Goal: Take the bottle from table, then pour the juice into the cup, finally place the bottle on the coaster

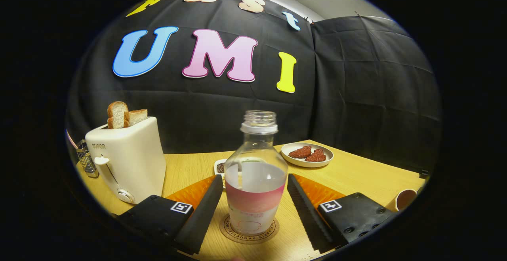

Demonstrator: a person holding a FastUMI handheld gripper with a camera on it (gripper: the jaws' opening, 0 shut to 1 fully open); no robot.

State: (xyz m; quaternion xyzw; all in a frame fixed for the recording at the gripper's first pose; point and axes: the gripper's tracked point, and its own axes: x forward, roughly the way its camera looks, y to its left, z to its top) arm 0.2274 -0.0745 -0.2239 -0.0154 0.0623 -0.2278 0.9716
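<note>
gripper (255, 209): spread wide, one finger on each side of the bottle, neither one touching it from what I can see
bottle (255, 181): upright between the fingers, standing right on the coaster (249, 233); cap's off
handling: thin clear plastic, only part full, so probably light and a bit squishy; slick label too
where to grab: I'd go mid-body on the label band
cup (405, 199): off past the right finger, well apart

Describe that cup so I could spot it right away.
Start at the wooden table, then the uncapped bottle on its round coaster between the open hand-held gripper fingers. The cup stands beyond the right finger, at the table's near edge: small, pale, with a dark inside.
</note>
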